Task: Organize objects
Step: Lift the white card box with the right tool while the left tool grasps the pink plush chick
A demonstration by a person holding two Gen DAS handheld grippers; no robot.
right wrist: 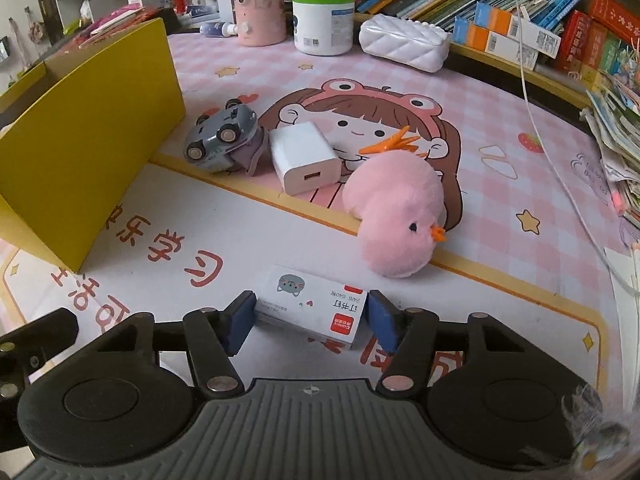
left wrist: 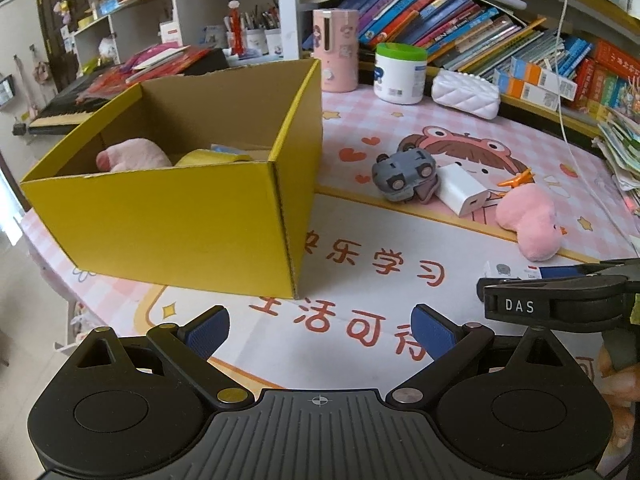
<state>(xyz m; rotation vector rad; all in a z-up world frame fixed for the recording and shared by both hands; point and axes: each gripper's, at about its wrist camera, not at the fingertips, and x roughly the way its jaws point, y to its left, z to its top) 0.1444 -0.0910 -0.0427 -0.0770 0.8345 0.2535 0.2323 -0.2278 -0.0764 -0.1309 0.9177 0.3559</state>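
Observation:
A small white staple box (right wrist: 312, 304) with a cat drawing lies on the printed mat, and my right gripper (right wrist: 311, 316) is shut on it, one blue pad against each end. Beyond it lie a pink chick plush (right wrist: 396, 216), an orange clip (right wrist: 394, 142), a white charger (right wrist: 304, 162) and a grey toy car (right wrist: 222, 138) on its side. The yellow cardboard box (left wrist: 180, 216) stands at the left, holding a pink plush (left wrist: 132, 154) and a yellow tape roll (left wrist: 212, 158). My left gripper (left wrist: 320, 332) hovers open over the mat in front of that box, with nothing between its fingers.
At the back of the table stand a pink cup (right wrist: 260, 4), a white jar with a green lid (right wrist: 324, 20) and a white quilted case (right wrist: 404, 42), in front of rows of books. A white cable (right wrist: 560, 168) hangs at the right beside a paper stack (right wrist: 616, 136).

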